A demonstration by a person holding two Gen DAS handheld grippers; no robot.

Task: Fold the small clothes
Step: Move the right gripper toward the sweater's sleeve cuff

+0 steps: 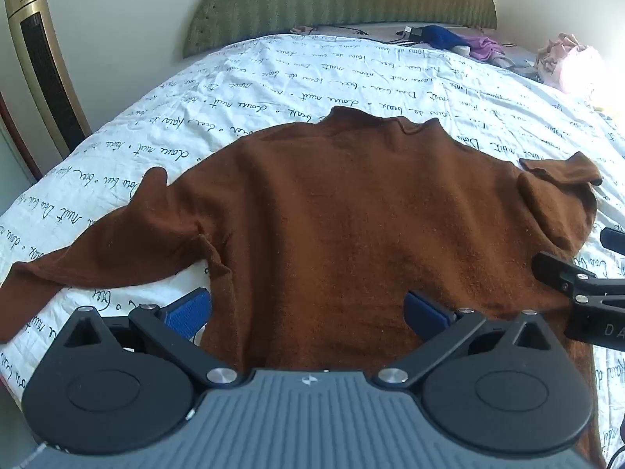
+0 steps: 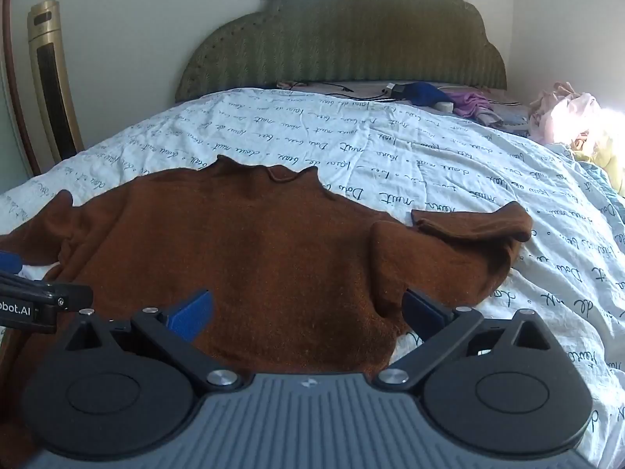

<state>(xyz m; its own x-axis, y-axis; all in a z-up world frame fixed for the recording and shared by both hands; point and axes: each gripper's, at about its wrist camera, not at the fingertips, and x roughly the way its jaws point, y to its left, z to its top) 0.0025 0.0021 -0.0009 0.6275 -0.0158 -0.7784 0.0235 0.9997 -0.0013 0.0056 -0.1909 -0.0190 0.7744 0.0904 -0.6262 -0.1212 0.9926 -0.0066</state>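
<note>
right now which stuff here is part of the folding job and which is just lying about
Job: brown sweater, left gripper and right gripper, both open.

Lying about: blue cloth, purple cloth, pink clothes pile, charger and cables, tower fan.

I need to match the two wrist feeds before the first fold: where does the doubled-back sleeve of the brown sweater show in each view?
Left wrist: the doubled-back sleeve lies at the right edge, above the right gripper's finger that pokes in there.
Right wrist: the same sleeve lies right of centre, above that gripper's own right finger.
Shared landmark: the sweater's neckline, towards the green headboard.
</note>
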